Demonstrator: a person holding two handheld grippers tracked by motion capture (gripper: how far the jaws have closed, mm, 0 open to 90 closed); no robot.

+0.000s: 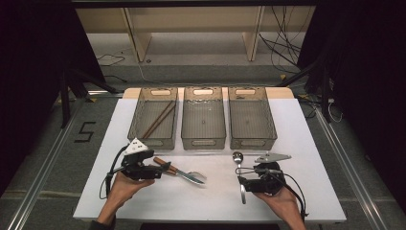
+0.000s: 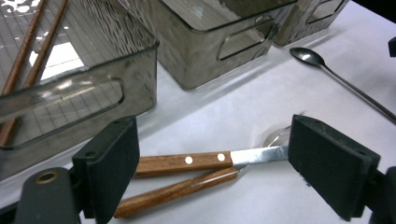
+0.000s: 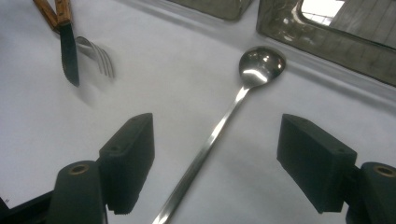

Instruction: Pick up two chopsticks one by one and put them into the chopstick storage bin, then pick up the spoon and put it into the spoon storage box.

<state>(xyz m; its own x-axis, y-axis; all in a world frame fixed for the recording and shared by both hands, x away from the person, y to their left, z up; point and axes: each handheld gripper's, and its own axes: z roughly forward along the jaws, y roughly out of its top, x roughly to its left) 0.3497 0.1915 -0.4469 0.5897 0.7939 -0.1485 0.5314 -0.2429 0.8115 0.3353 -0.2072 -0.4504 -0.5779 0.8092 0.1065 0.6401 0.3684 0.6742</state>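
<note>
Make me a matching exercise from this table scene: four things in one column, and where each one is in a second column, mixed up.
Things:
1. pair of brown wooden chopsticks
2. long steel spoon
3. wood-handled table knife
4. clear plastic middle bin

Places:
A. between the open jaws of the right hand-held gripper
B. inside the clear plastic left bin
C. between the two other bins
D. on the white table between the open jaws of the left hand-held gripper

Pairs: 1-B, 2-A, 3-D, 4-C

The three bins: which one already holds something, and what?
The left bin, nearest the left tongs: it holds brown chopsticks; the other two hold nothing.
</note>
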